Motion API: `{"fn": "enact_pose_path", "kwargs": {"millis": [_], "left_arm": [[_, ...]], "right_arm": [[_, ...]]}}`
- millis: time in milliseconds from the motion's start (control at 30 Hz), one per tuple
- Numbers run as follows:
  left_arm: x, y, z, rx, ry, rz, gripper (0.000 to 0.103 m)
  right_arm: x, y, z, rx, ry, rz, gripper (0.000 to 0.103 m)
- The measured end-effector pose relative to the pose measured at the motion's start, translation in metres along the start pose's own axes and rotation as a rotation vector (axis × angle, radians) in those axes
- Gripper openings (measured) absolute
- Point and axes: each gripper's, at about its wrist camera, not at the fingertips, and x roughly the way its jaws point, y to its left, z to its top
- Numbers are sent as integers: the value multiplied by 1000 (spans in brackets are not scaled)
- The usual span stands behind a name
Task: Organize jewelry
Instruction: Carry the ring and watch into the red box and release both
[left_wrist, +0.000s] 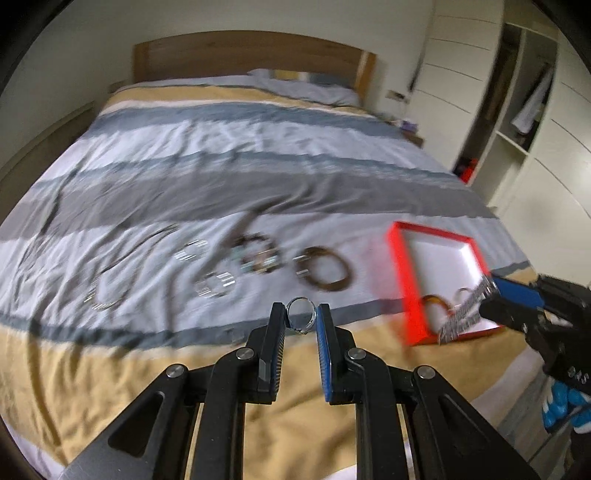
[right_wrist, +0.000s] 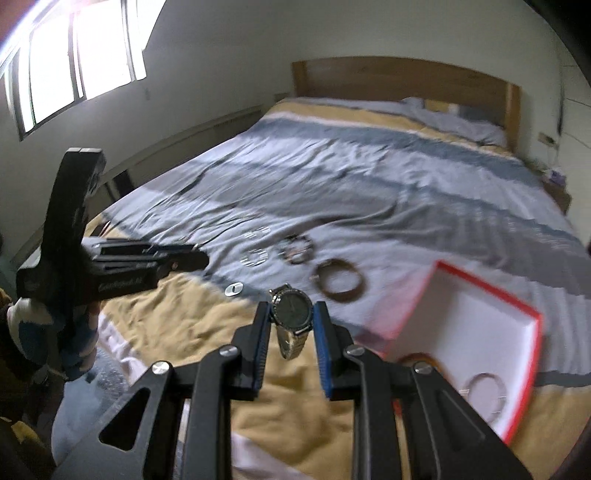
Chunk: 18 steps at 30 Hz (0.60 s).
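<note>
We carry two pieces at once, and both grips look thin. On the left, the left gripper (left_wrist: 302, 320) has its jaws clenched on a silver ring (left_wrist: 301, 314), pinched only at the very tips; if we tilt or jolt it, we judge the ring could roll out and vanish into the folds of the bed (left_wrist: 258, 155). On the right, the right gripper (right_wrist: 290, 320) grasps a watch (right_wrist: 291, 314) by the edges of its dark face, the metal strap hanging free below. That strap could swing, catch the rim of the red box (right_wrist: 491, 288) and twist the watch loose.

Both views are smeared by motion, so the counts are our best reading. From left to right on the bedspread we see:
- dark cords or necklaces at the far left, too blurred to number
- two pale silvery bangles (left_wrist: 207, 269), one behind the other
- one beaded bracelet (left_wrist: 258, 254)
- one brown bracelet (left_wrist: 325, 269)
- one red box, holding two rings or bangles, one amber (left_wrist: 436, 301) and one pale (right_wrist: 485, 387)

A small silver oval (right_wrist: 235, 288) also lies on the yellow stripe.
</note>
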Motion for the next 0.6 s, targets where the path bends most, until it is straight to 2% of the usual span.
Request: {"fn": "enact_pose_path", "kwargs": {"millis": [267, 467, 600], "left_arm": [[58, -101, 43, 92, 21, -137, 16], [126, -163, 55, 137, 79, -201, 16], [172, -183, 44, 145, 141, -195, 16]], "right_arm": [[-18, -93, 11, 53, -9, -137, 22], [13, -167, -8, 140, 49, -213, 22], [41, -205, -30, 202, 114, -254, 22]]}}
